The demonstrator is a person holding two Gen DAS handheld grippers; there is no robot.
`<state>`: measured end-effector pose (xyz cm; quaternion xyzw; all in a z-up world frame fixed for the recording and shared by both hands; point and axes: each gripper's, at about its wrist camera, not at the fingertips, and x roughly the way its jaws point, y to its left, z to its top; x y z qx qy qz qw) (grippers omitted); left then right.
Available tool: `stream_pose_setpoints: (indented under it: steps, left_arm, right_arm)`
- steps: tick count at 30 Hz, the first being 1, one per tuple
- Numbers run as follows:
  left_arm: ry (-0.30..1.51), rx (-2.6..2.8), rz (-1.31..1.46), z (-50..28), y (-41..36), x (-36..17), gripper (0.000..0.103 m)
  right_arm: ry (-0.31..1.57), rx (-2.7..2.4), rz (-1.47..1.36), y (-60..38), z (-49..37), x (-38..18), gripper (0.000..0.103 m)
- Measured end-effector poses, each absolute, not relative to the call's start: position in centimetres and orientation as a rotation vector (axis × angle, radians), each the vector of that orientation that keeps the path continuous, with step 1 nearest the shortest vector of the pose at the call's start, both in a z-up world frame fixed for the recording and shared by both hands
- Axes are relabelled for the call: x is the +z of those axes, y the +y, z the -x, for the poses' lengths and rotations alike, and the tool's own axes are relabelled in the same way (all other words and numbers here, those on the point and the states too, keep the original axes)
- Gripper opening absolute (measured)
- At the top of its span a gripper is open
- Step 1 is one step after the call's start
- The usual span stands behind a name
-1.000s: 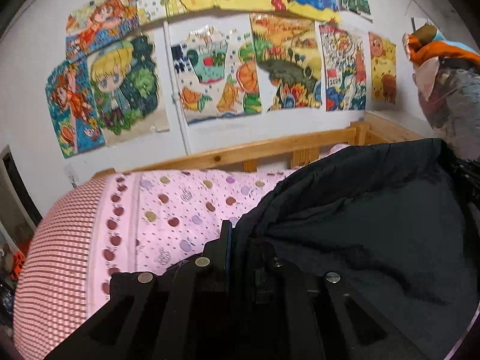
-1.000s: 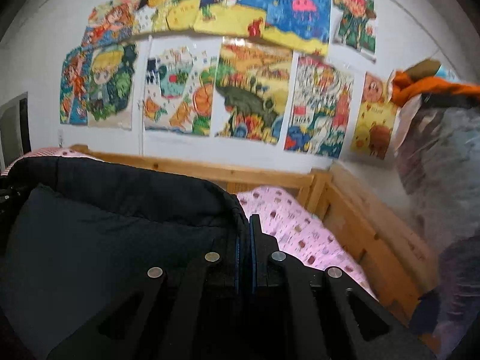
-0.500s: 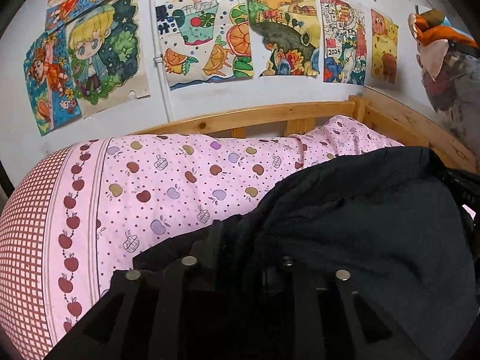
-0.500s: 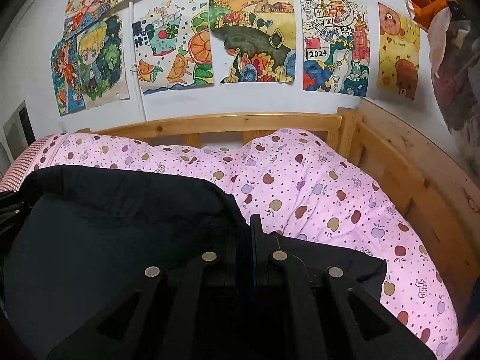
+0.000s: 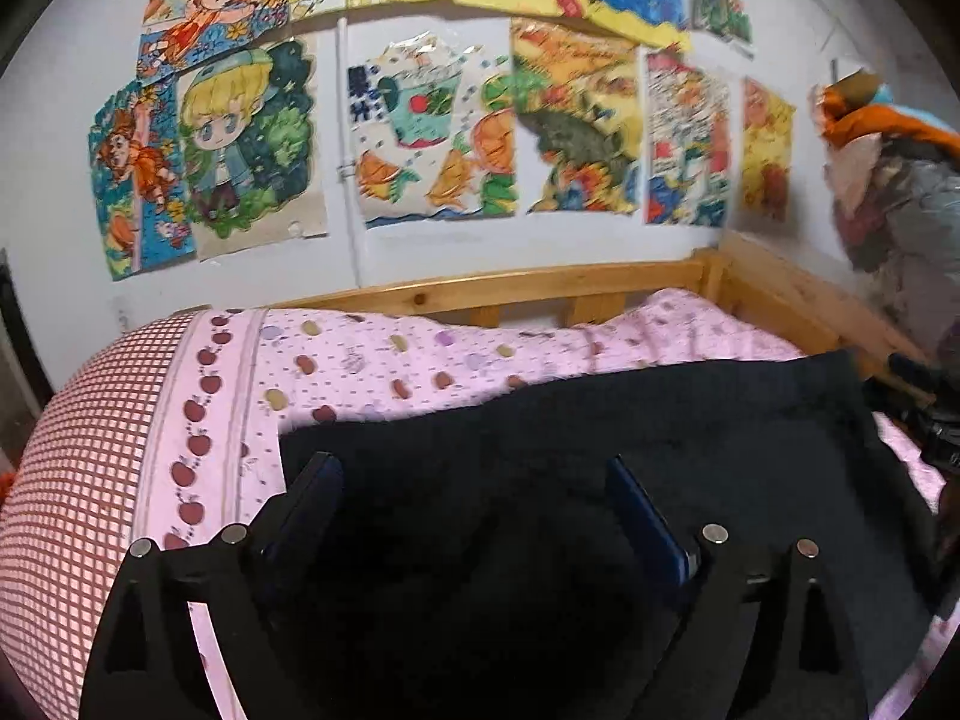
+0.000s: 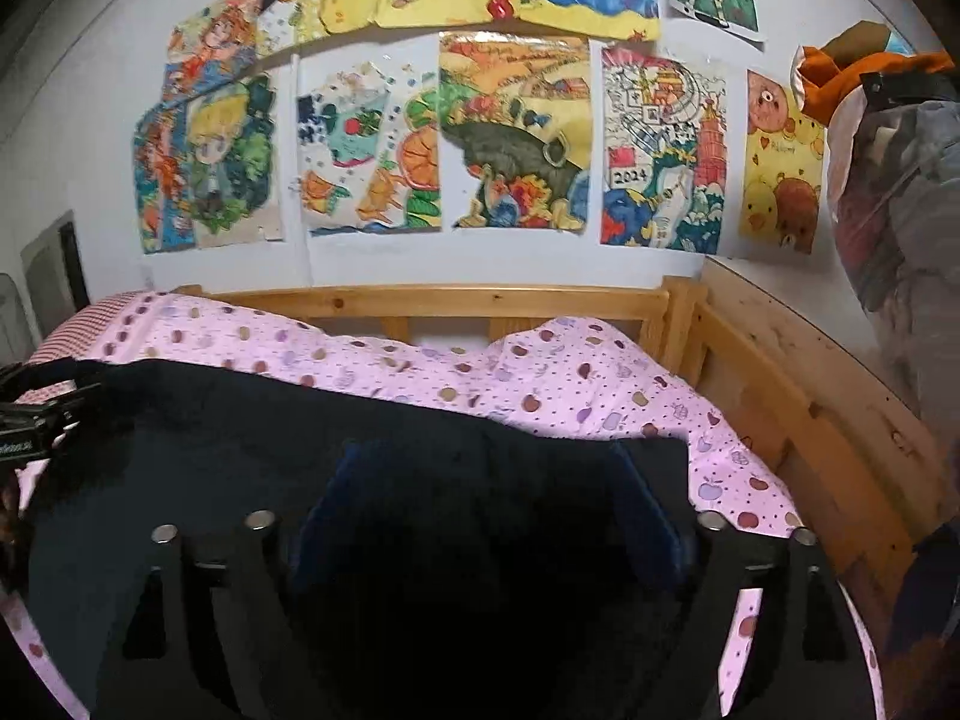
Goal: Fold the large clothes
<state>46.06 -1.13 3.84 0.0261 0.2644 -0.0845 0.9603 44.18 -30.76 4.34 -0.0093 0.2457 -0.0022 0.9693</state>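
A large dark navy garment lies flat on the pink apple-print bed cover; it also shows in the right wrist view. My left gripper is open and empty, its jaws spread wide just over the garment's near left part. My right gripper is open and empty over the garment's near right part, by its right edge. The right gripper shows at the right edge of the left wrist view, and the left gripper at the left edge of the right wrist view.
A wooden bed rail runs along the far side and a wooden side board along the right. Drawings cover the wall. A pile of bagged clothes stands at the right. A red-checked cover section lies left.
Both grippers were shut on the garment's edge and held it up. They lowered it onto the bed and opened, so the garment now lies flat.
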Motion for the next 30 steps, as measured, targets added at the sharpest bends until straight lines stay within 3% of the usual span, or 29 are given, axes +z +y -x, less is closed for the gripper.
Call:
stream_pose_setpoints:
  steps: [12,26,30]
  left_arm:
    - [0.539,-0.249,-0.280,-43.9,-4.3,-0.5,0.091]
    - [0.735,-0.103,0.004,-51.1,0.3,-2.0,0.093]
    - [0.800,-0.111,0.053,-52.6,0.9,-3.6,0.103]
  right_arm:
    - [0.630,0.151,0.231,-27.5,-41.9,1.2,0.090]
    - [0.753,-0.005,0.047,-30.8,-48.3,-2.0,0.091]
    - [0.772,-0.014,0.057,-31.4,-49.3,-3.0,0.100]
